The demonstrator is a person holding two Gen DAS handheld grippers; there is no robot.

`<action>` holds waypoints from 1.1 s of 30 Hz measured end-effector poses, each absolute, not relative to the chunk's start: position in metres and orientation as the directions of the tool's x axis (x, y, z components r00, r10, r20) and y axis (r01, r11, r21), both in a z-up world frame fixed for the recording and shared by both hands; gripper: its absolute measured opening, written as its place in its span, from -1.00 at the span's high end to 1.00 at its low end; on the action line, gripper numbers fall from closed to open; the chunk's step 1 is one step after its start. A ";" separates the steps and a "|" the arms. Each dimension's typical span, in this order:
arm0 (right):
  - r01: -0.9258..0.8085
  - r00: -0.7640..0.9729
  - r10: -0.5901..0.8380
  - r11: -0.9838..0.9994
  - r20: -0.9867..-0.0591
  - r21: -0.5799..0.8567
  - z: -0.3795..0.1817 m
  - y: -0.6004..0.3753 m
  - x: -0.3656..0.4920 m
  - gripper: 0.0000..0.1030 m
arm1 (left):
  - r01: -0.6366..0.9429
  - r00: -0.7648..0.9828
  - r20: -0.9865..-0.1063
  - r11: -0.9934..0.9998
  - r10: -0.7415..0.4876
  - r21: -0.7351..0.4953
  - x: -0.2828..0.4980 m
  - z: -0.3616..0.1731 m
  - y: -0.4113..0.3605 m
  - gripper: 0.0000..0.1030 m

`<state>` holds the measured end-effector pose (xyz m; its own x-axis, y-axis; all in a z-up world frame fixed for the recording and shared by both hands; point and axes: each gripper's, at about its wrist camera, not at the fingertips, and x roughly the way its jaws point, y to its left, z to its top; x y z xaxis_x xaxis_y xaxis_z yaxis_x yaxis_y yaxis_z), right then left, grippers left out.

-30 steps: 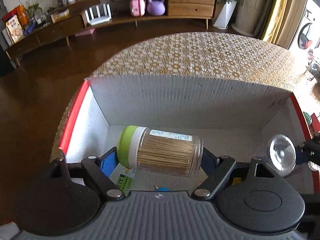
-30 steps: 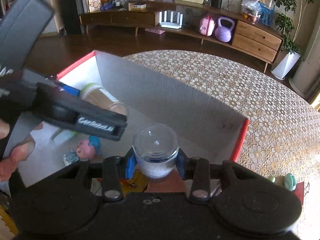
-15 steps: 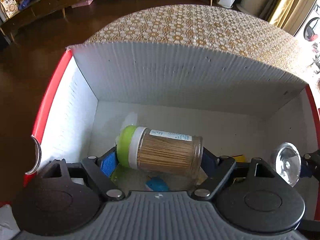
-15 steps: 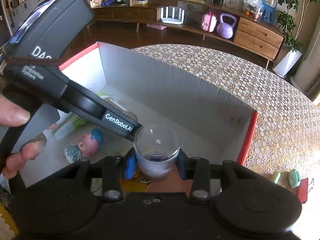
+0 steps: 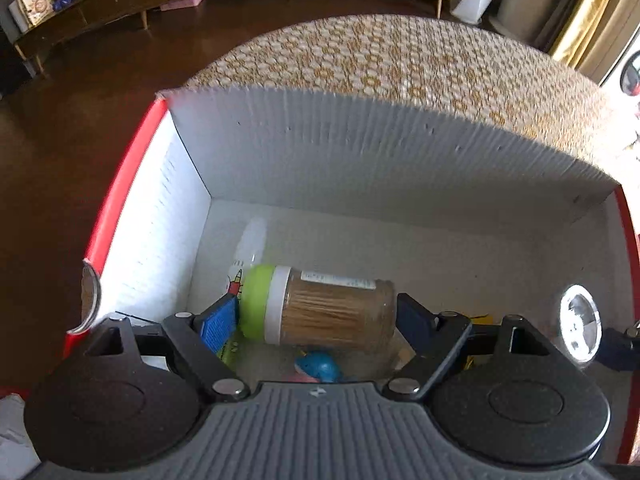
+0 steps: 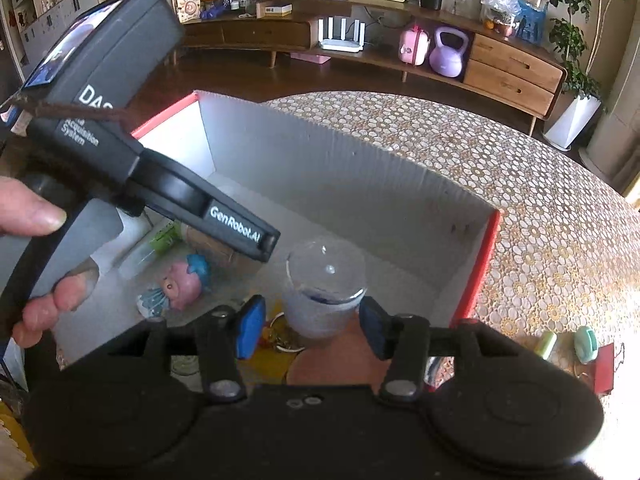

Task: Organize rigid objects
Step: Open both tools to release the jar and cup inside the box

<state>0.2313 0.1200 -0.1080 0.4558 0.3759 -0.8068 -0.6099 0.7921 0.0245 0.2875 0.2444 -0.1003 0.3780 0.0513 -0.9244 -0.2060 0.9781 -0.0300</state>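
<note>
My left gripper (image 5: 316, 312) is shut on a toothpick jar (image 5: 320, 306) with a green lid, held sideways low inside a white box with red rims (image 5: 132, 188). My right gripper (image 6: 312, 322) is open; its blue pads (image 6: 250, 326) stand apart from a clear glass cup (image 6: 324, 286) lying between them inside the box (image 6: 476, 276). The cup also shows at the right in the left wrist view (image 5: 580, 326). The left gripper's body (image 6: 120, 132) crosses the right wrist view.
In the box lie a pink pig toy with blue hair (image 6: 180, 284), a white plastic bottle (image 5: 250, 244), a green-labelled item (image 6: 160, 240) and yellow and orange items (image 6: 276, 356). The box stands on a table with a patterned cloth (image 6: 540, 220). Small items (image 6: 584, 344) lie right of the box.
Both grippers have gone lower into the box. My right gripper has opened and let go of the glass cup. My left gripper still holds the jar.
</note>
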 end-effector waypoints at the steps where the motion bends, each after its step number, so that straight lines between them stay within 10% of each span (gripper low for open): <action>1: -0.609 0.456 0.380 0.793 -0.805 0.029 -0.107 0.119 0.229 -0.01 | -0.206 0.384 -0.922 0.978 0.055 -0.028 0.287 -0.098 0.243 -0.64; 33: -0.636 0.512 0.536 0.762 -0.671 0.123 -0.022 0.040 0.156 -0.49 | -0.116 0.667 -0.743 0.992 0.047 -0.041 0.176 0.001 0.183 -0.64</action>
<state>0.1562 0.0405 -0.0220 0.5119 0.5360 -0.6713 -0.6362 0.7617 0.1230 0.1763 0.1830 0.0010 0.6671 0.0470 -0.7434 -0.1157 0.9924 -0.0411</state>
